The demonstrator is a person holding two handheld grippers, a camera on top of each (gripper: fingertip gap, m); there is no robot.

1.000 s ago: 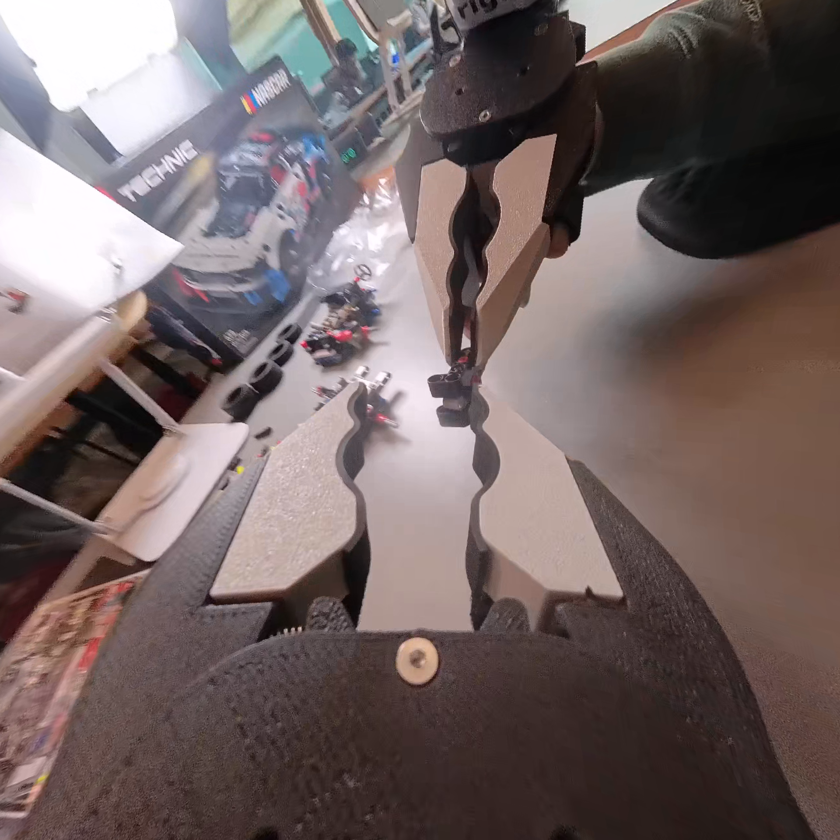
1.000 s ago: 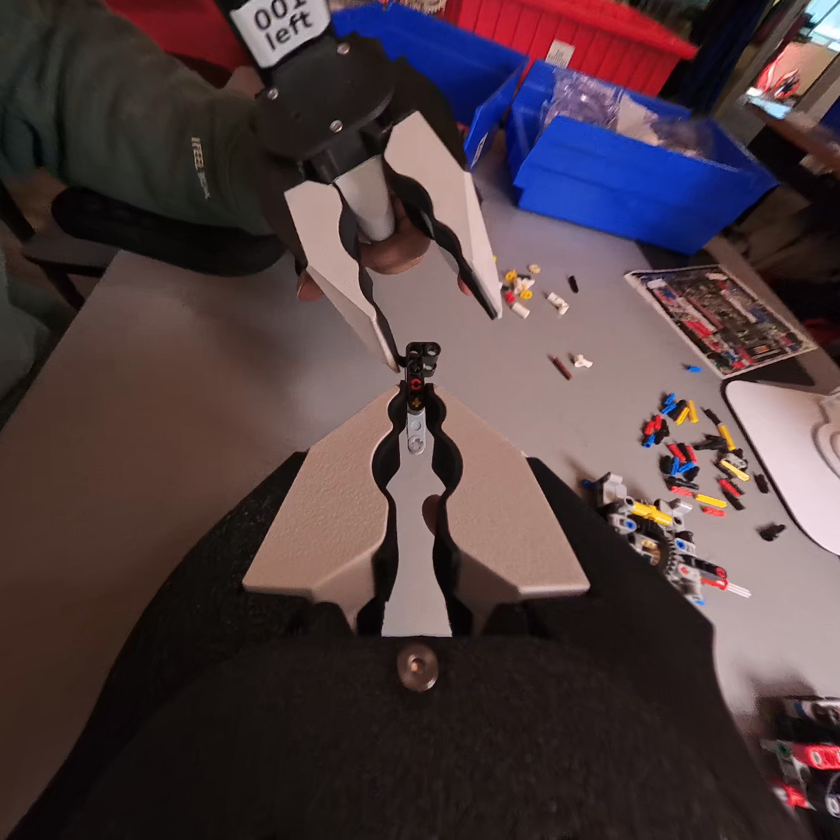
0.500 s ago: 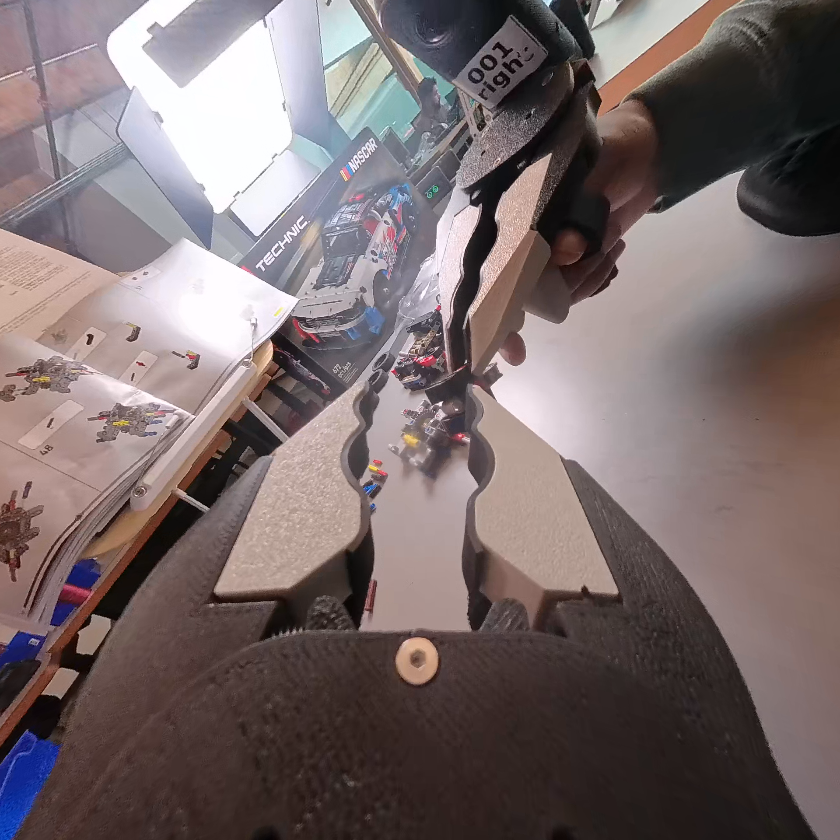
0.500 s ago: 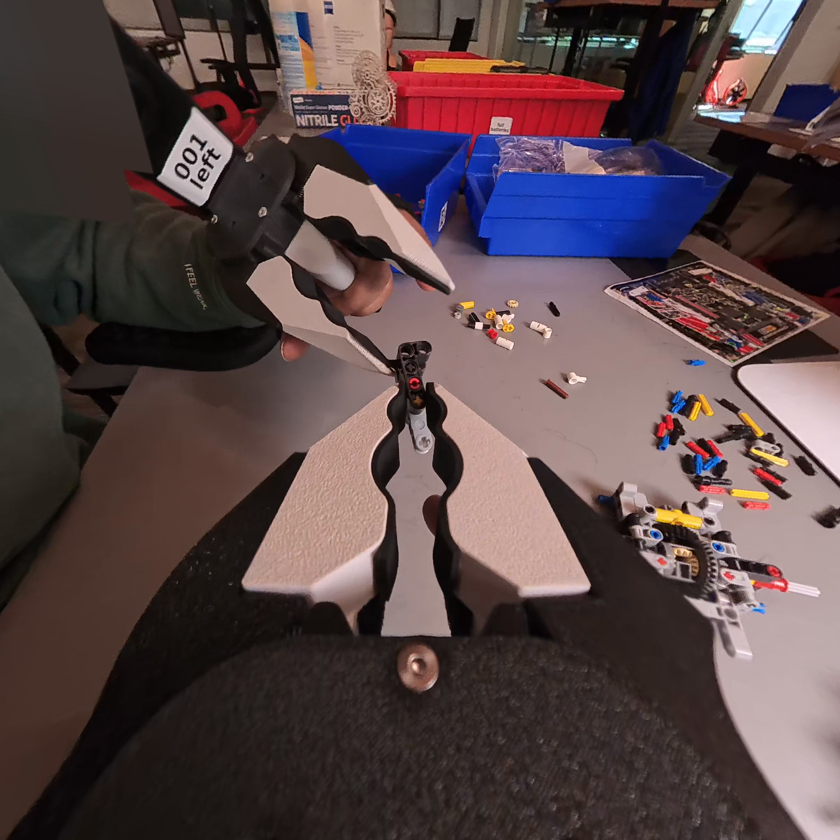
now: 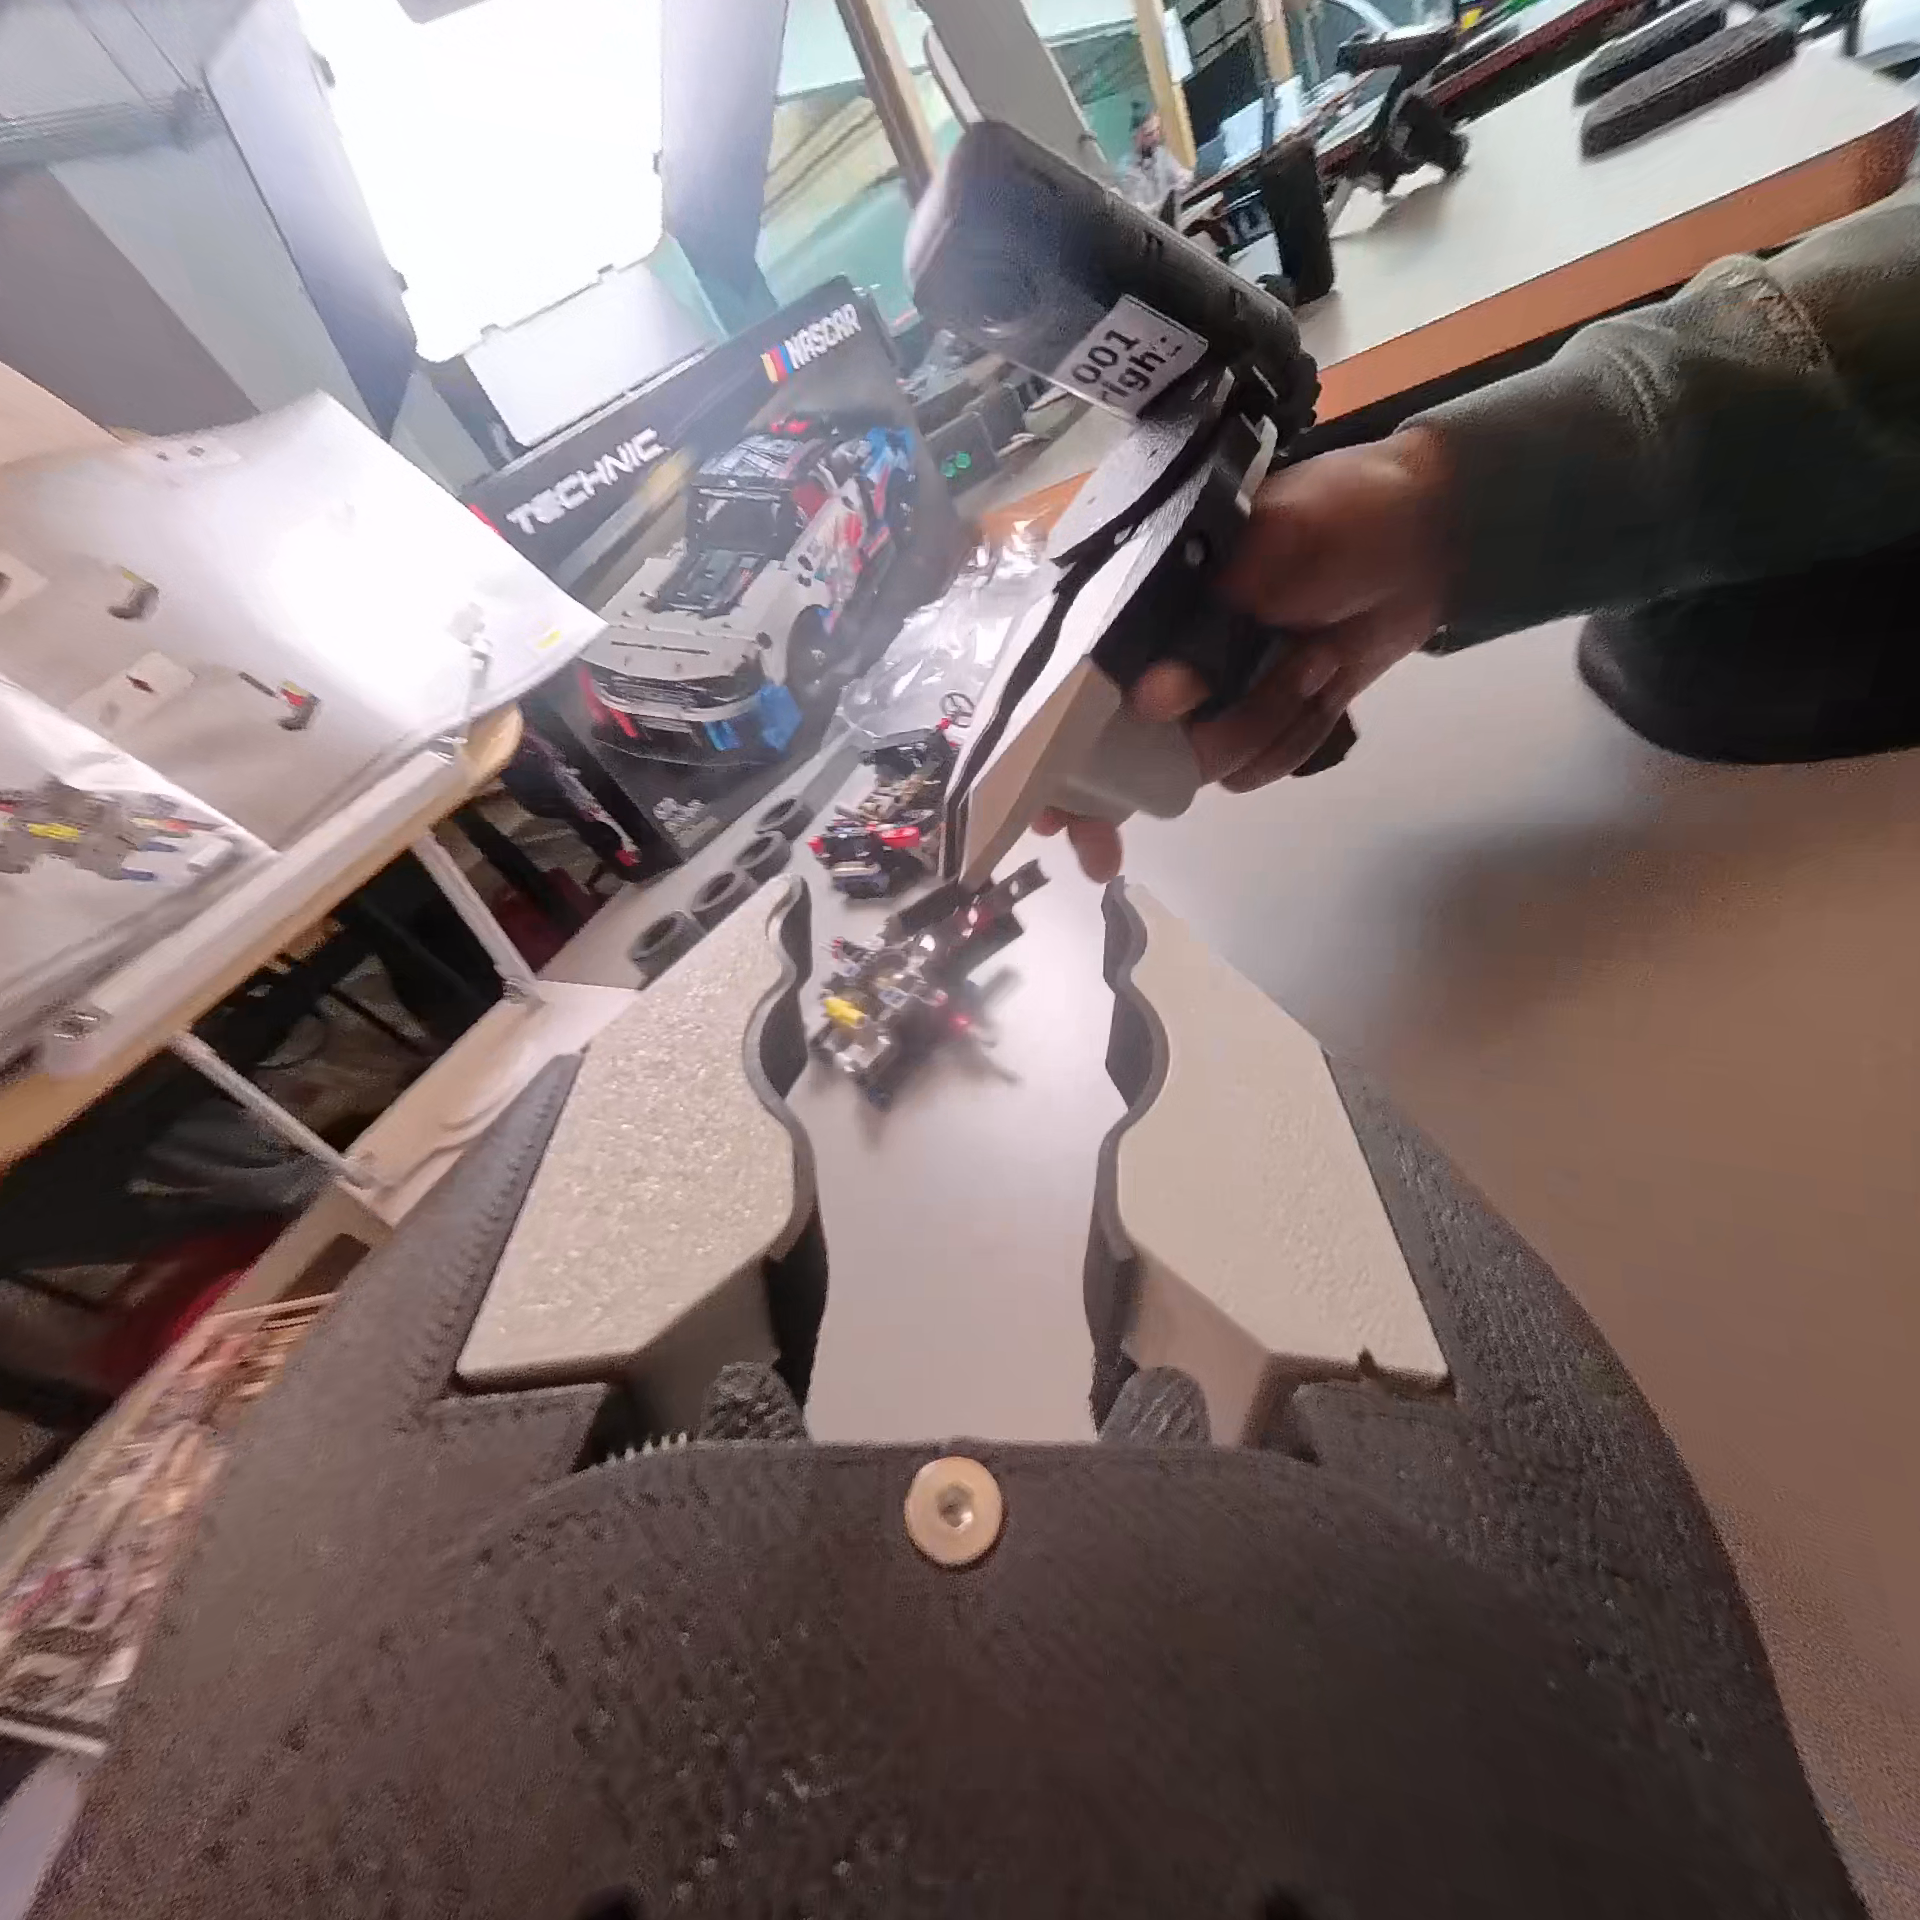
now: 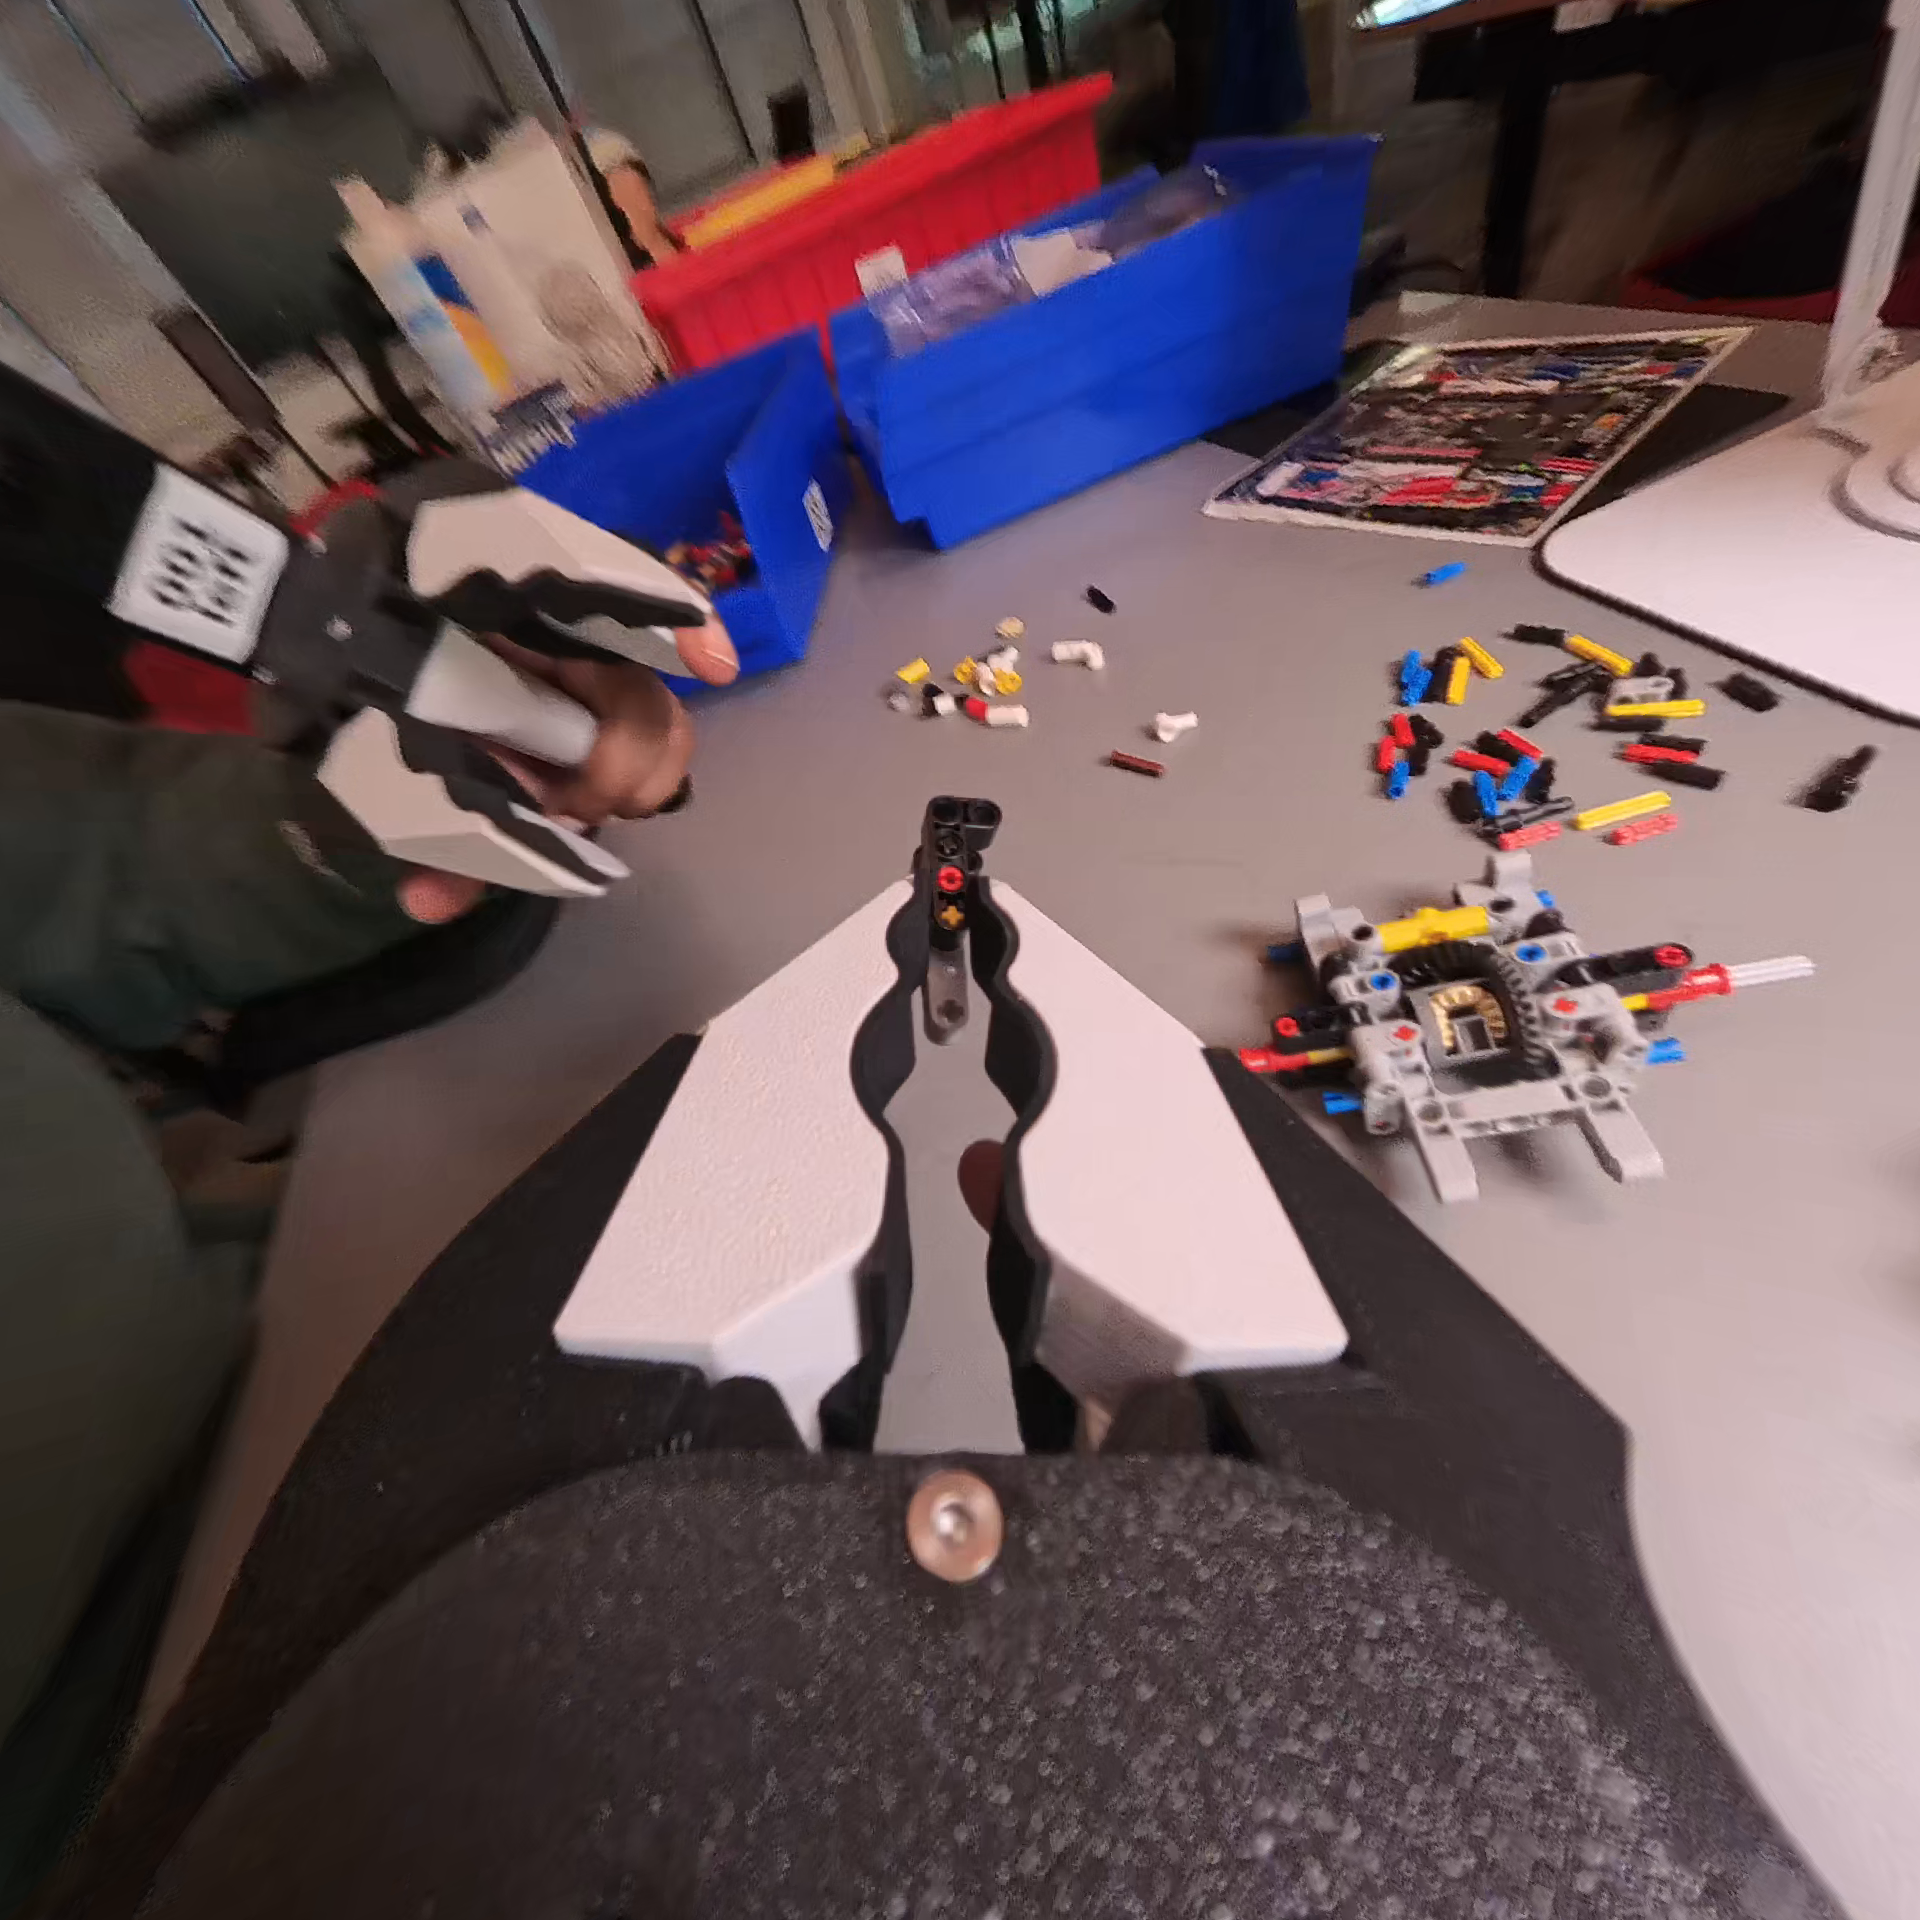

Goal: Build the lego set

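The right gripper [image 6: 951,904] has its fingers clamped on a small black-and-grey toy-brick beam piece [image 6: 954,894]; the left gripper [image 5: 951,914] hangs wide and empty above the grey counter [image 6: 1143,831], near the grey geared toy-brick assembly [image 6: 1455,1023].

The left wrist view sits low behind its own tongs [image 5: 951,914], close over the worktop [image 5: 1558,1039], tilted, facing the boxed kit [image 5: 727,540] and the other tongs [image 5: 961,862]. The right wrist view looks higher, down along its tongs [image 6: 951,894], toward the blue bins [image 6: 1091,395]. Both views share the grey assembly [image 5: 883,997] [image 6: 1455,1023] and each other's tongs.
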